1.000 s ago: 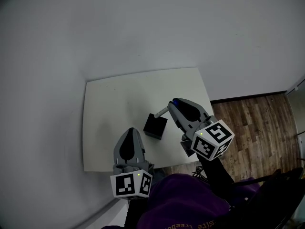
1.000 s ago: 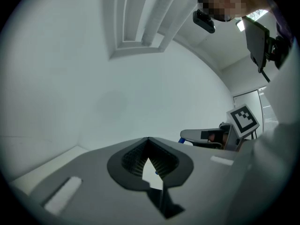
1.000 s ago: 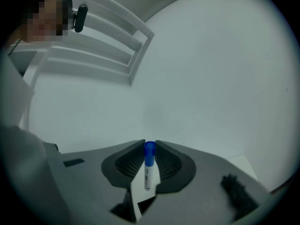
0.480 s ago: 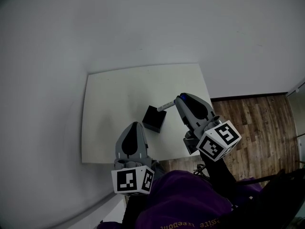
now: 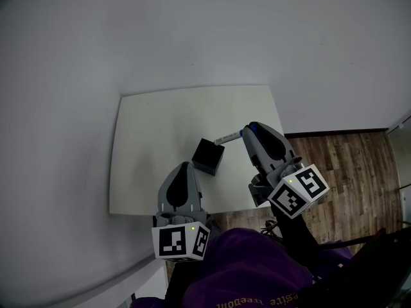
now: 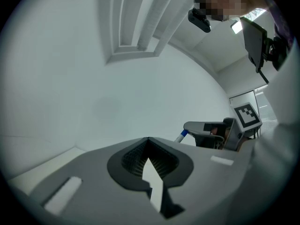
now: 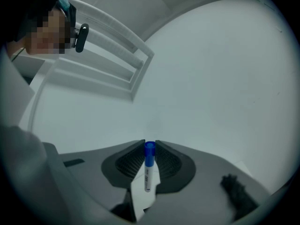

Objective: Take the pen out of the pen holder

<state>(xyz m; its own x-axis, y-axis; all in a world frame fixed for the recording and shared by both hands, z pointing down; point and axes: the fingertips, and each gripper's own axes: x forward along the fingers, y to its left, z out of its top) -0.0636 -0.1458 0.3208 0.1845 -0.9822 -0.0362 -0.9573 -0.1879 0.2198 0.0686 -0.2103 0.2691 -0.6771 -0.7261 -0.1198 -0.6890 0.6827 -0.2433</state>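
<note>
Pen (image 7: 148,168) pinched tight in the right claw (image 7: 149,143)

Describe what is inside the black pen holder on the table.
Nothing sticks out of the pen holder, and its dark inside cannot be made out from above. The pen is clamped in the right gripper.

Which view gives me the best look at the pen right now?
The right gripper view: the blue-capped pen sits clamped between the right gripper's jaws. Head view shows it only as a thin pale bar; left gripper view catches just its blue end.
</note>
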